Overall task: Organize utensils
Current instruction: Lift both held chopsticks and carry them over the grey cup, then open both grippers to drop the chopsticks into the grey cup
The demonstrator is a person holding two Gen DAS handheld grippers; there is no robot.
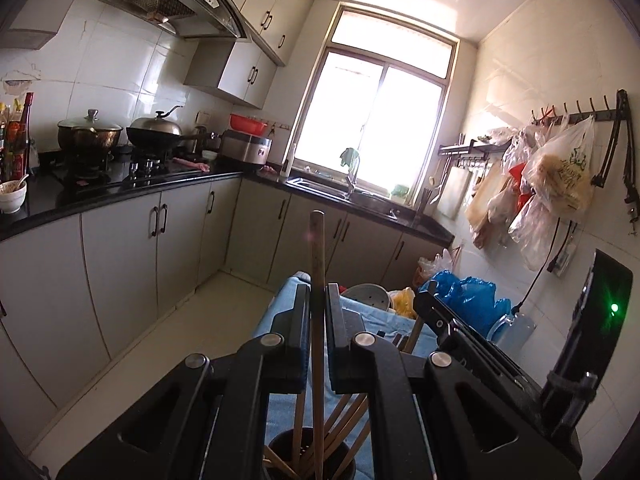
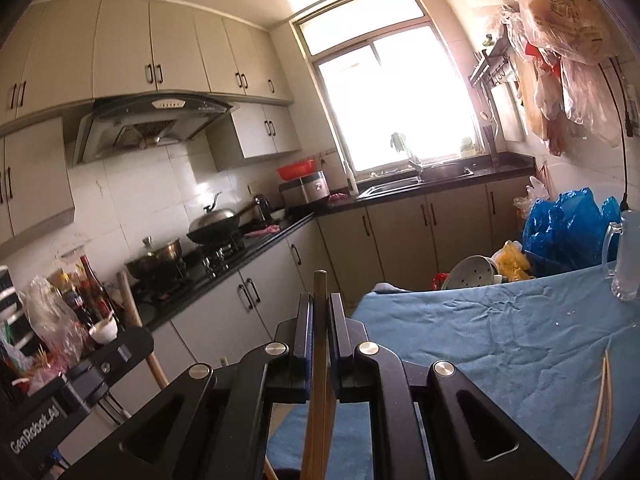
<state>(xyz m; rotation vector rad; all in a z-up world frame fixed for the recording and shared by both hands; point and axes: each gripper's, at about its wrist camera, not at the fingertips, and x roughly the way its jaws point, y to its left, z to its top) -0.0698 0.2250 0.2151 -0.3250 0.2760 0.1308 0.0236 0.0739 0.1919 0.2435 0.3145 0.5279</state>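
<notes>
- Item, left chopstick: wooden, upright, pinched between the closed jaws of the left gripper. Its lower end reaches down into the dark holder right below the gripper.
- Item, right chopstick: same make, upright, clamped in the shut right gripper. Its lower end runs out of the bottom of the right wrist view, so whether it is over the holder cannot be told there.
- Stock in holder: several more wooden sticks, leaning at mixed angles.
- Stock loose: a pale pair of chopsticks lies flat on the blue cloth, well apart from the holder.
- Handling, judged: light, stiff and thin. Smooth wood is likely to pivot or slip in a two-pad pinch. A hold near the middle or upper third looks steadiest and leaves the tip free to find the holder's mouth. Not fragile, though the leaning sticks may block a straight drop.
- Surface: a table under a wrinkled blue cloth. The soft cover should stop rolling but makes flat sticks harder to pick up. A clear glass mug stands near the far edge.
- Room: a narrow kitchen with a black counter, pots on the stove, a bright window, and plastic bags hung on wall hooks.
</notes>
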